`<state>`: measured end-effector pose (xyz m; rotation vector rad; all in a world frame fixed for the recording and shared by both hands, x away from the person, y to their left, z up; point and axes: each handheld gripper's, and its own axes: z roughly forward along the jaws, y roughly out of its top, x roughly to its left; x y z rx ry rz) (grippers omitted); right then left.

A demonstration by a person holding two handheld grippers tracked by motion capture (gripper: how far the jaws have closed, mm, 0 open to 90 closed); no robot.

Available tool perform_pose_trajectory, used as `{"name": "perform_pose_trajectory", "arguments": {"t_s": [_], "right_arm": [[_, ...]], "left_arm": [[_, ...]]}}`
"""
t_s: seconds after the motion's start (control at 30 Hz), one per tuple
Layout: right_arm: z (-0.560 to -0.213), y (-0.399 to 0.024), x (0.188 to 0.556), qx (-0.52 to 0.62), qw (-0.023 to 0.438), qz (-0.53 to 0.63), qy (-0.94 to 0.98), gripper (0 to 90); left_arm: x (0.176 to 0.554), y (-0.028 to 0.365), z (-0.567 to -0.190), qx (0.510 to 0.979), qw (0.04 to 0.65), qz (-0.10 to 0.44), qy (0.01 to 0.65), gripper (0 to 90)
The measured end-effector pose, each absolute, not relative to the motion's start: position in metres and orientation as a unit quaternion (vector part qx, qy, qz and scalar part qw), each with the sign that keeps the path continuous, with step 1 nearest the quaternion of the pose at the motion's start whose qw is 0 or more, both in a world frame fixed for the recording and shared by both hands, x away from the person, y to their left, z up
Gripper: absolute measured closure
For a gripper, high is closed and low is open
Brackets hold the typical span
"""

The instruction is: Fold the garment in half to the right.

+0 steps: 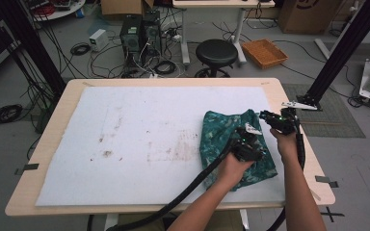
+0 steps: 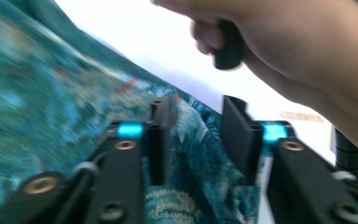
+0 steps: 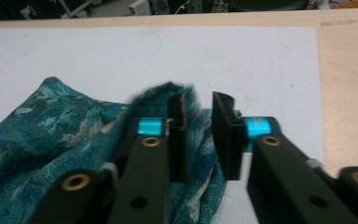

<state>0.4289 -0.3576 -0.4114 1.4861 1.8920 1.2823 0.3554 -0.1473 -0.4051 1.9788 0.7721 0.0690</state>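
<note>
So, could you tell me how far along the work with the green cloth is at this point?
Done: the cloth lies bunched into a rough fold on the white mat, near the table's right edge. In hand: both the left gripper and the right gripper sit over it with jaws parted, cloth loose between them and no pad pressing. Left: the heap looks uneven, so squaring or another fold probably remains.

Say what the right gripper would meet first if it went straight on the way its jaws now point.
Most likely the teal patterned cloth: the right gripper has a raised fold between its parted jaws. Past that fold lies the white mat, though depth is hard to judge.
</note>
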Motion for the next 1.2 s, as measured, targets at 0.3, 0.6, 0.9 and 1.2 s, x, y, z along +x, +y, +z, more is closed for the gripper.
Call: {"name": "perform_pose_trajectory", "arguments": {"t_s": [0.3, 0.6, 0.9, 1.2], "right_arm": [[-0.405, -0.367, 0.406, 0.528, 0.223, 0.468, 0.672, 63.2], [-0.404, -0.357, 0.349, 0.479, 0.222, 0.488, 0.695, 59.8], [-0.427, -0.344, 0.294, 0.467, 0.215, 0.434, 0.739, 60.5], [-0.446, -0.330, 0.287, 0.468, 0.197, 0.368, 0.779, 87.9]], "left_arm": [[0.361, -0.052, -0.390, 0.758, 0.534, 0.111, 0.358, 30.1], [0.354, 0.047, -0.405, 0.726, 0.534, 0.151, 0.407, 28.7], [0.338, 0.111, -0.419, 0.708, 0.532, 0.175, 0.429, 28.7], [0.321, 0.159, -0.431, 0.704, 0.519, 0.187, 0.447, 28.7]]}}
